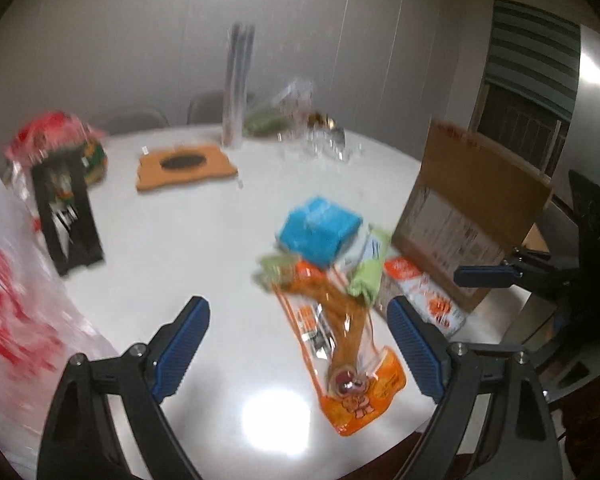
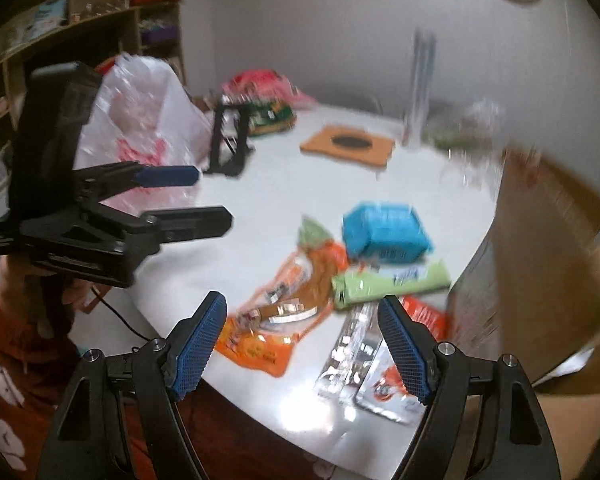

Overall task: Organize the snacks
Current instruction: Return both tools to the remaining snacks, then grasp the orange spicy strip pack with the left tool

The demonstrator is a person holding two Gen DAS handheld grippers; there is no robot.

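On table (image 1: pixel 172 264), orange packet (image 1: pixel 339 344) lies lengthwise.

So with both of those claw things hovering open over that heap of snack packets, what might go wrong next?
The snacks overlap: the blue pack and green packet rest on the orange bag, so a grab may drag neighbours along. The silver packet lies near the table edge and could slide off. The cardboard box stands close beside the right gripper, so a swing might bump it. The left gripper is open too.

Both wrist cameras overlook the same snack pile (image 1: pixel 331 280) closely.
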